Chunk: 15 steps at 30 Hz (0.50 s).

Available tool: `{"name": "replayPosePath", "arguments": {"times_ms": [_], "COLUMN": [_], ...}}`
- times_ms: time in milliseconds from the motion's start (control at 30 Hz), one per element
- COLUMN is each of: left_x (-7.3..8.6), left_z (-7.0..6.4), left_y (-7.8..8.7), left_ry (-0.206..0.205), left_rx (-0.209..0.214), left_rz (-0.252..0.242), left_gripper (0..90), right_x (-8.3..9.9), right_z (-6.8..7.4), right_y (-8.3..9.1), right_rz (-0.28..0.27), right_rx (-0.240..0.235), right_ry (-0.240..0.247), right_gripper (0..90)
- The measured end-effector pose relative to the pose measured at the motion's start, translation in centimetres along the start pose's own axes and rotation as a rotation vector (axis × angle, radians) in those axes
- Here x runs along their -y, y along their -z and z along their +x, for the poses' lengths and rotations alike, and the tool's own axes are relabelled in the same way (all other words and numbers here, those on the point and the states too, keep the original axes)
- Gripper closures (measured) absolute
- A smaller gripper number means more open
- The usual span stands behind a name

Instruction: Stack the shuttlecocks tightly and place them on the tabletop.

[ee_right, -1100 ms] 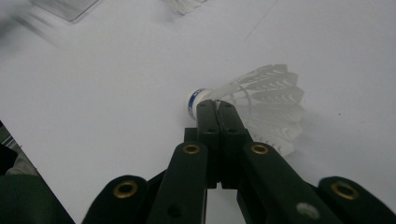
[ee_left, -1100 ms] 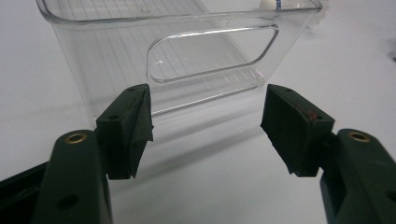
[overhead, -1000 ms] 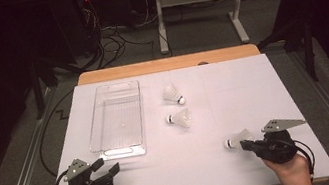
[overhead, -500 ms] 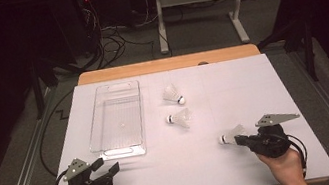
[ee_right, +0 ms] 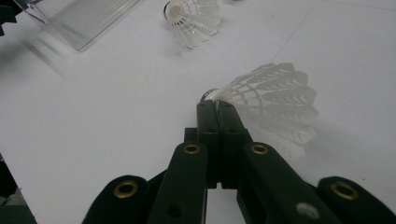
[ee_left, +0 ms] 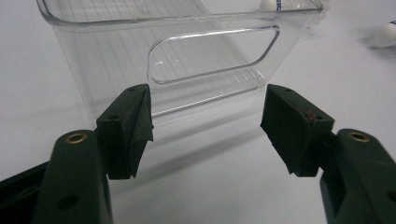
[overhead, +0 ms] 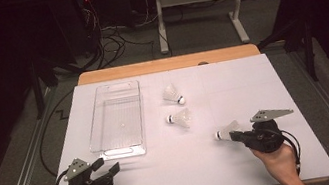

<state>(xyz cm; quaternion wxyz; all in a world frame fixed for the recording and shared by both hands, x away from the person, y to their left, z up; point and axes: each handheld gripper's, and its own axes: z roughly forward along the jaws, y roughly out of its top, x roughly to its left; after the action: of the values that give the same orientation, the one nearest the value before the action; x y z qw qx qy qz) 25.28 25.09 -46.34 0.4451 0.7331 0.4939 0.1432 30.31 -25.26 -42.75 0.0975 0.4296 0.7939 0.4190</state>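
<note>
1. The right claw [overhead: 233, 136] is clenched on a white shuttlecock [overhead: 226, 131], gripping the edge of its feathered skirt; the right gripper view shows both jaws pressed together against the skirt [ee_right: 275, 100].
2. The held shuttlecock sits at the right front of the white surface [overhead: 252, 83], cork end pointing left.
3. The left claw [overhead: 105, 167] is released, jaws spread wide, grasping nothing, just in front of the clear plastic bin [overhead: 117, 121].
4. Two further shuttlecocks [overhead: 173, 94] [overhead: 180, 118] lie on the surface between the bin and the right claw, apart from each other.
</note>
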Motion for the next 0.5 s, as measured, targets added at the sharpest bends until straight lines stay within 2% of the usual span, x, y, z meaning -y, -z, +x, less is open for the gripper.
{"name": "replayPosePath", "arguments": {"times_ms": [500], "left_x": [-0.01], "left_z": [0.02], "left_y": [-0.06], "left_ry": [-0.002], "left_rx": [0.001], "left_rz": [0.004], "left_gripper": [34.4], "right_x": [-0.92], "right_z": [-0.58], "right_y": [-0.74], "right_rz": [-0.021], "right_rx": [-0.001], "right_ry": [-0.02], "right_gripper": [90.0]}}
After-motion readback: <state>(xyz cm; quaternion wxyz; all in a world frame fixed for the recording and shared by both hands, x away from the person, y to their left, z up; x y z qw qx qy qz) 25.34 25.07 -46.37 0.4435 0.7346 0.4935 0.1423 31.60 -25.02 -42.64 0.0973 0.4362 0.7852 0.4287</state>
